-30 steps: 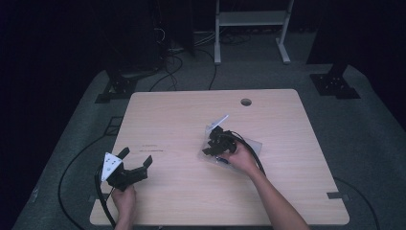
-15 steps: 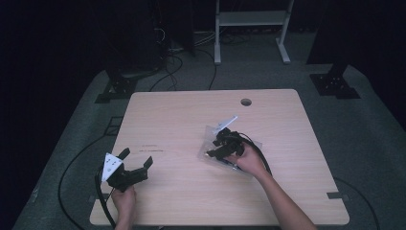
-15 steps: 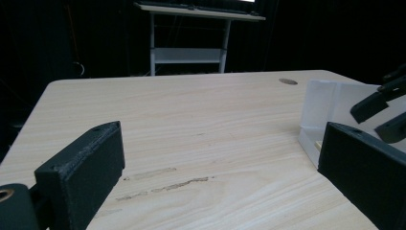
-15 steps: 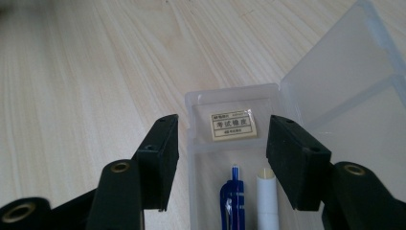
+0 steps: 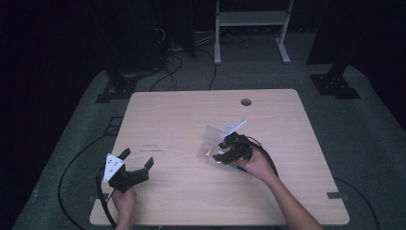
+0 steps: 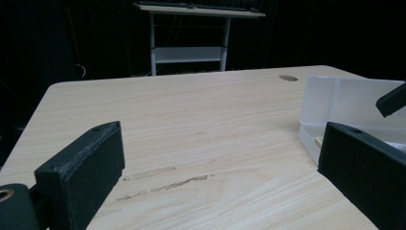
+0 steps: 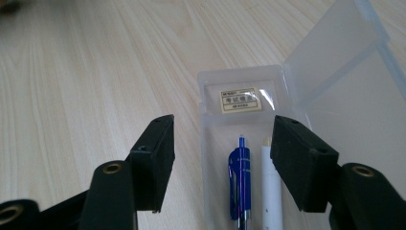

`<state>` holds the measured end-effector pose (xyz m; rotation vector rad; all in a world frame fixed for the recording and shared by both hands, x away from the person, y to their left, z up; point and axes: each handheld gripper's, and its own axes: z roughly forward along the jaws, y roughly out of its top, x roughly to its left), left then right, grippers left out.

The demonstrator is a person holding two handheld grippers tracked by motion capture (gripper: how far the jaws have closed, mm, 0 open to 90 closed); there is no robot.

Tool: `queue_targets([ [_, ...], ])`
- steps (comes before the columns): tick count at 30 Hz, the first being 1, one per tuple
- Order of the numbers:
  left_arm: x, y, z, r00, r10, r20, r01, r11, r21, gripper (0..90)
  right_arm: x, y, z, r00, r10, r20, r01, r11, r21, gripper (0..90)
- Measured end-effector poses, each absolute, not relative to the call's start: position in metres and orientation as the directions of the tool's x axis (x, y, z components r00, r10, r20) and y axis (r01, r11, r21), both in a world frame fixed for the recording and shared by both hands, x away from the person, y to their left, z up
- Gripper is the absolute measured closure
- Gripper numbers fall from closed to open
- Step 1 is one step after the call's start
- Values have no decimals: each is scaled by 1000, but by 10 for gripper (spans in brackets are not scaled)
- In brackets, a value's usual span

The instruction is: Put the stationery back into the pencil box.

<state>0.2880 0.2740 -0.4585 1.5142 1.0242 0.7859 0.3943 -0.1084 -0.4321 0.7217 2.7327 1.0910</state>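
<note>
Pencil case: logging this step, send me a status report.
Right gripper open, jaws over the open clear pencil case. Blue pen and white pen inside. Left gripper open, idle, apart. Nothing in the way.

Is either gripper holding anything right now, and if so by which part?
Nothing is held. The right gripper hangs open over the open clear case; the left gripper is open over bare table.

1. Setting: a lab or recording studio, dark throughout.
2. Evidence: one bare light-wood table (image 5: 191, 120) with a cable port hole (image 5: 246, 102), standing on grey carpet (image 5: 364, 139).
3. Black stand bases (image 5: 335, 85) flank the table; loose cables (image 5: 177, 57) trail across the floor.
4. A white metal rack (image 5: 251, 19) stands behind.
</note>
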Motion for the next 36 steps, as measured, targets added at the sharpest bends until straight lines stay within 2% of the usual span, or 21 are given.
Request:
queue_targets([
  [36,289,272,-459,407,913,-39,192,-43,980,11,370,-160,-432,-864,501,58,399,609,686,386],
])
